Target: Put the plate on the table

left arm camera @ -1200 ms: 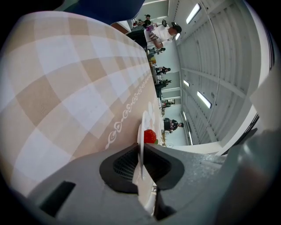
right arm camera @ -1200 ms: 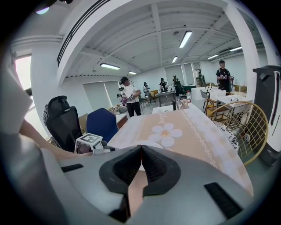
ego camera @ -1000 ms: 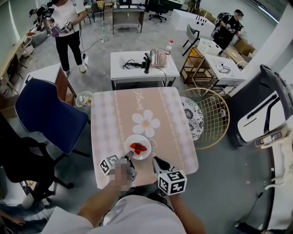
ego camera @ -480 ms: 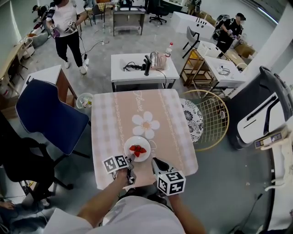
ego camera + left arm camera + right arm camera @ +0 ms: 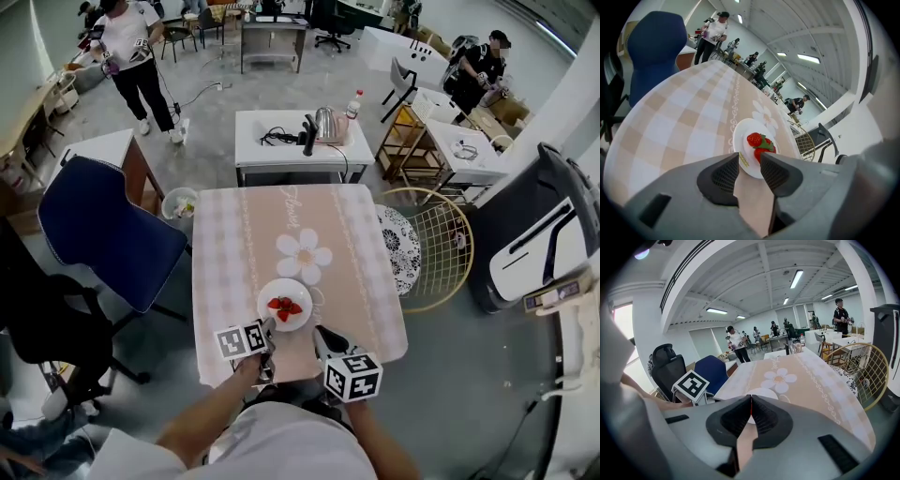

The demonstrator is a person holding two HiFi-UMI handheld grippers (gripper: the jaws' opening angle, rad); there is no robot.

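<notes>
I read the plate [image 5: 285, 304] as resting flat on the table [image 5: 234, 246], at lower centre of the head view, just below the flower print [image 5: 305, 255] and not far from the table's near edge. It carries strawberries [image 5: 284, 305]. The left gripper [image 5: 266, 330] has its jaws released and apart. In the left gripper view the plate's [image 5: 742, 137] near rim shows in the gap just beyond the tips [image 5: 749, 161], and I cannot tell whether either jaw touches it. The right gripper [image 5: 322, 335] is clenched on nothing, its jaws pressed together [image 5: 750, 409], and hangs to the right of the plate, apart from it. Hazard: if the left gripper is pulled back while a jaw pad still catches the rim, the plate may be dragged toward the near edge or tipped, and the strawberries [image 5: 759, 144] may roll off. A sideways drift of the right gripper could also nudge the plate. Compared with half a second ago, the plate keeps its place under the flower print, both grippers hold nearly the same stations, and only the head view's framing has shifted slightly.
</notes>
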